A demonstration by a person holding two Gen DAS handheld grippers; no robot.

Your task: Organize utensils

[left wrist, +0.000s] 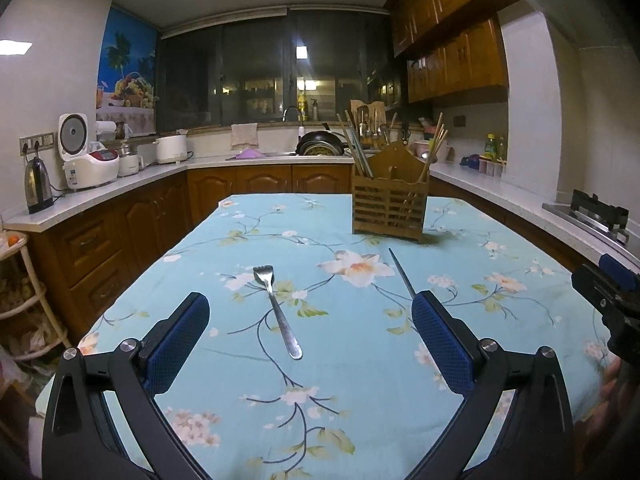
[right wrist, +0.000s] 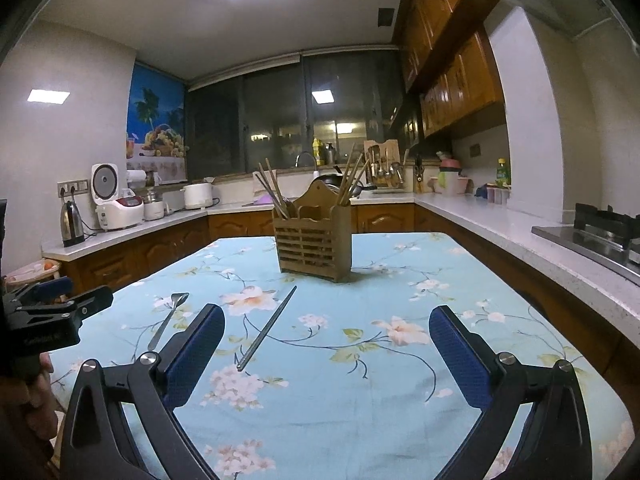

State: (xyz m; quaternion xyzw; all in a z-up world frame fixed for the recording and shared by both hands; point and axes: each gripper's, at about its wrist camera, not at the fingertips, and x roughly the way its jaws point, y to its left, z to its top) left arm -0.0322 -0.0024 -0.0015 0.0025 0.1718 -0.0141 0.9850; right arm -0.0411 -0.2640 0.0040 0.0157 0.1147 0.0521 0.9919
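Both spread tools, left tool (left wrist: pixel 310 316) and right tool (right wrist: pixel 326 330), hover over fork (left wrist: pixel 277 307), chopstick (right wrist: pixel 267 327).

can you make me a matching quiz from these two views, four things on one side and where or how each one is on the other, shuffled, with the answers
Things
1. fork
2. metal chopstick
3. wooden utensil holder
4. left gripper

Places or states
A. stands upright at the far middle of the table, chopsticks sticking out of it
B. open and empty, above the floral cloth
C. lies flat on the cloth, tines pointing away, between the blue pads
D. lies flat on the cloth on its own, thin tip pointing toward the holder

Pairs: 1-C, 2-D, 3-A, 4-B
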